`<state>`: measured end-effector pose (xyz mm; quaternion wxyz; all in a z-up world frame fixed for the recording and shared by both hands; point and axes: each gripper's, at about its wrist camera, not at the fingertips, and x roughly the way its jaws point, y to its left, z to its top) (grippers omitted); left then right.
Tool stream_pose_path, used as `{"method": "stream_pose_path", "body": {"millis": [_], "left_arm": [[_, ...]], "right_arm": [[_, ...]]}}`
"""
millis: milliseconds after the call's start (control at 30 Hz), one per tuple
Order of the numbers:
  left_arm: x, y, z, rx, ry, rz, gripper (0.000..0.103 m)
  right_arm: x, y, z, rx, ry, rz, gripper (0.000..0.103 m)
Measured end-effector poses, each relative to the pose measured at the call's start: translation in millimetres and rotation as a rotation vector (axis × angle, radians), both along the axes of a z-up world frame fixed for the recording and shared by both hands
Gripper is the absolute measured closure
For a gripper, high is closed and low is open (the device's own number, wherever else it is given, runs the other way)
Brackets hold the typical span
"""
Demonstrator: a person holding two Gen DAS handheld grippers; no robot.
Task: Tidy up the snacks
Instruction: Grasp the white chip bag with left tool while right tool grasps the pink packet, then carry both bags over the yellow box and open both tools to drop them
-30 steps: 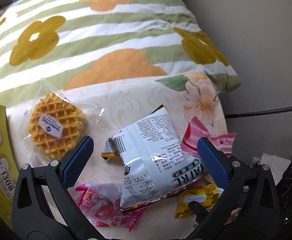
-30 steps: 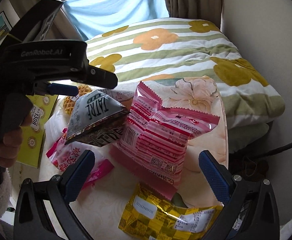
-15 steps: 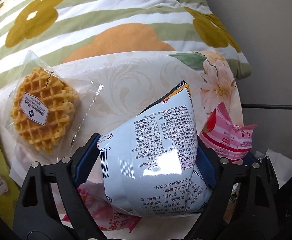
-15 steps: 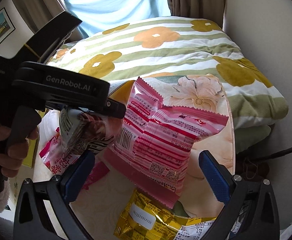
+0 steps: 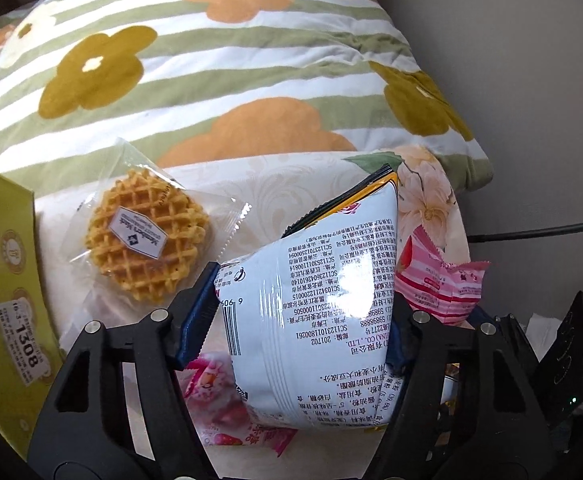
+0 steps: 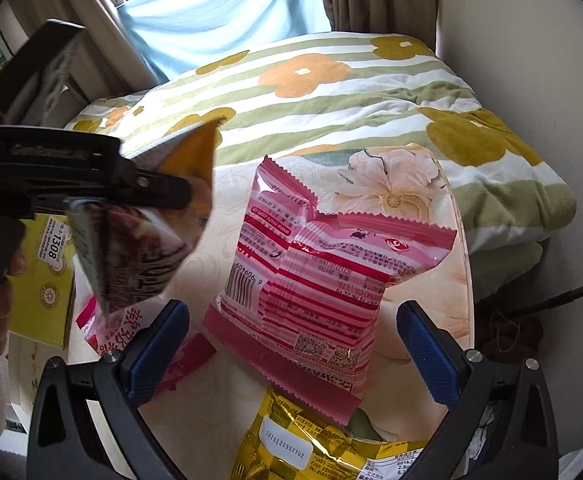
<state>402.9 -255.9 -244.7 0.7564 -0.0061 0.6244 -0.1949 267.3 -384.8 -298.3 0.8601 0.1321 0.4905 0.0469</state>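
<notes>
My left gripper (image 5: 299, 312) has a white printed snack bag (image 5: 311, 300) between its blue pads, and its jaws are closing on the bag's sides. In the right wrist view that bag (image 6: 131, 248) hangs tilted above the table, held up by the left gripper. My right gripper (image 6: 293, 320) stands open over a pink striped snack bag (image 6: 319, 280) without touching it. A wrapped waffle (image 5: 145, 240) lies on the table to the left. A pink strawberry packet (image 5: 219, 400) lies under the lifted bag.
The snacks lie on a small table with a cream floral cloth (image 5: 291, 184). A yellow-green box (image 5: 3, 280) stands at its left edge, and a yellow packet (image 6: 311, 448) lies near the front. A striped flowered quilt (image 5: 211, 80) rises behind. A black cable (image 5: 531, 232) runs at the right.
The left gripper's jaws have closed in from wide open onto the white bag and lifted it off the pile. The right gripper has stayed where it was, open.
</notes>
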Motion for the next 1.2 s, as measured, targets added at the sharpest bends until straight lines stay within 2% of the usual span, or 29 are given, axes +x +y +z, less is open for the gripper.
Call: {"method": "stream_pose_path", "body": {"millis": [167, 200, 267, 367, 533, 633, 900, 1200], "left_arm": [[0, 15, 19, 0.000, -0.053, 0.026, 0.037], [-1, 17, 21, -0.002, -0.056, 0.031, 0.037], [-2, 22, 25, -0.001, -0.063, 0.039, 0.037], [-6, 27, 26, 0.011, -0.073, 0.046, 0.037], [-16, 35, 27, 0.006, -0.073, 0.074, 0.037], [-24, 41, 35, 0.002, -0.089, 0.086, 0.037], [-51, 62, 80, -0.030, -0.182, 0.140, 0.037], [-87, 123, 154, -0.036, -0.331, 0.277, 0.037]], "right_arm": [[9, -2, -5, 0.040, 0.028, -0.098, 0.003], [11, -1, -6, 0.041, 0.034, -0.114, 0.006], [16, 1, -10, 0.037, 0.055, -0.141, 0.021], [18, 4, -12, 0.049, 0.059, -0.159, 0.031], [17, 7, -9, 0.046, 0.057, -0.142, 0.045], [13, 8, -2, 0.047, 0.040, -0.127, 0.047], [-6, 18, 58, 0.049, -0.052, -0.058, 0.047], [-12, 53, 142, 0.012, -0.180, 0.113, 0.047]]}}
